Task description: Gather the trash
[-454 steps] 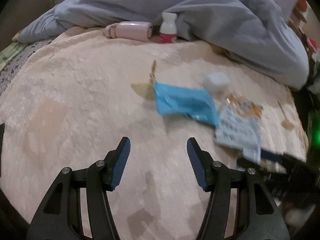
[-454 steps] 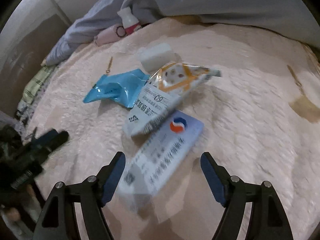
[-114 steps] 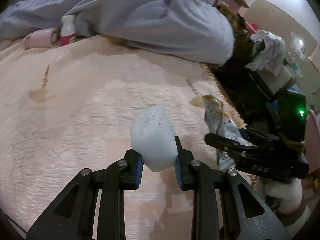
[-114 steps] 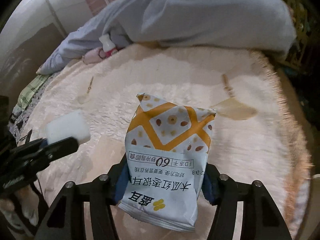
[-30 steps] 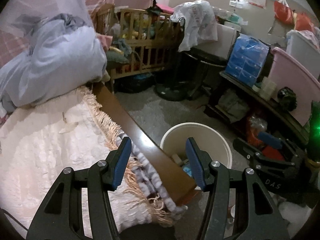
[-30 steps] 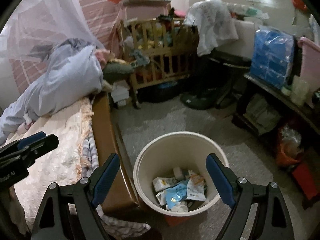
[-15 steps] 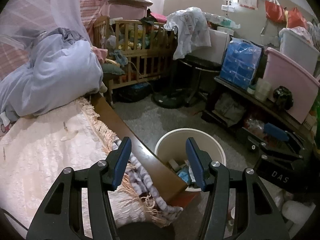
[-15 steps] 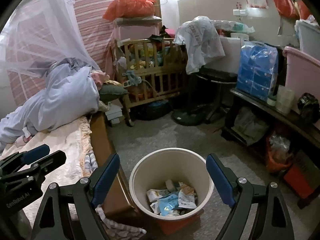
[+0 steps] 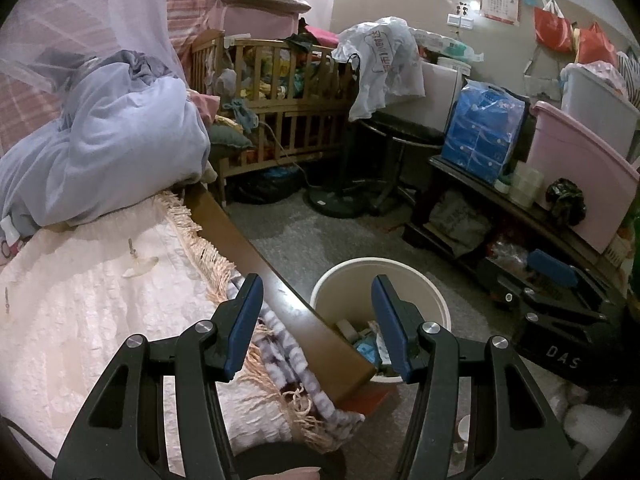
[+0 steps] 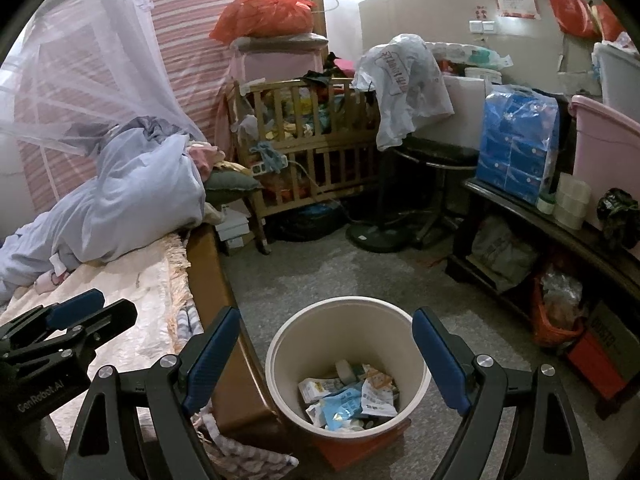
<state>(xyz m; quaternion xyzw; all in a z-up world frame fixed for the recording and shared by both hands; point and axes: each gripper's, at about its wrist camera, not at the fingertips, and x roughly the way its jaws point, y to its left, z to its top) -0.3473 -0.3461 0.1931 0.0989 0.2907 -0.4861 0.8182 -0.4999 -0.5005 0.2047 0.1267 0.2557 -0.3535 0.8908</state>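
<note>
A cream round trash bin [image 10: 280, 344] stands on the floor beside the bed; it also shows in the left wrist view [image 9: 432, 292]. Inside lie several wrappers [image 10: 352, 396], among them a blue packet and an orange-and-white snack bag. My right gripper [image 10: 326, 350] is open and empty, above the bin. My left gripper [image 9: 318, 322] is open and empty, above the bed's wooden edge [image 9: 256, 256], left of the bin. The left gripper also shows at the left of the right wrist view [image 10: 86, 316].
The bed has a pink fringed cover [image 9: 80, 304] and a heaped pale-blue quilt [image 9: 120, 148]. A wooden crib [image 10: 312, 136], a fan stand [image 10: 384, 236], a low shelf with boxes and a pink tub [image 10: 604, 148] ring the grey floor [image 10: 344, 272].
Both grippers have lifted and drawn back slightly from the bin, so more of the room shows. Both stay open and empty.
</note>
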